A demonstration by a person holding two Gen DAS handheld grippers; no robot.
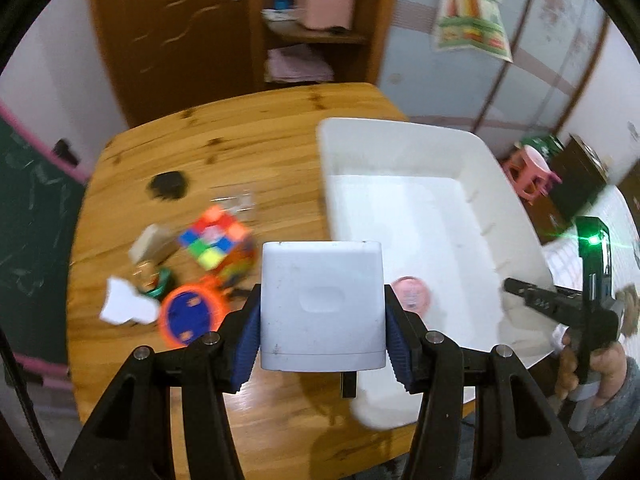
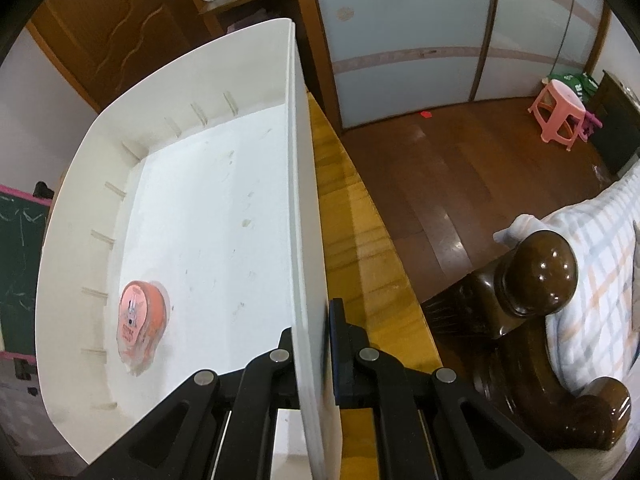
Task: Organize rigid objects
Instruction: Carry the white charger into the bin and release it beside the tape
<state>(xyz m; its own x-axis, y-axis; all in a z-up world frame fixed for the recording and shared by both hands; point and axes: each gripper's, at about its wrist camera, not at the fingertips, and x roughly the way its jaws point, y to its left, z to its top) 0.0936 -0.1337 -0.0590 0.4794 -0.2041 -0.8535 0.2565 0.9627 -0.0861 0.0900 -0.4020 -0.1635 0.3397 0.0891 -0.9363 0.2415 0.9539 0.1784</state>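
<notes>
My left gripper (image 1: pixel 322 334) is shut on a pale grey rounded box (image 1: pixel 320 300), its blue pads (image 1: pixel 248 332) pressing both sides, and holds it above the wooden table (image 1: pixel 240 140) by the near-left corner of the white bin (image 1: pixel 400 130). A pink round item (image 1: pixel 412 294) lies on the bin floor, also visible in the right wrist view as the pink round item (image 2: pixel 138 316). My right gripper (image 2: pixel 314 332) is shut on the bin's right wall (image 2: pixel 298 200). It shows in the left wrist view as the right gripper (image 1: pixel 520 294), held by a hand (image 1: pixel 600 368).
On the table left of the bin lie a colour cube (image 1: pixel 216 240), an orange-rimmed blue disc (image 1: pixel 188 314), a white scrap (image 1: pixel 124 302), a beige block (image 1: pixel 150 242), a green ring (image 1: pixel 160 284) and a black lump (image 1: pixel 168 184). A dark wooden bedpost (image 2: pixel 536 276) stands right of the table.
</notes>
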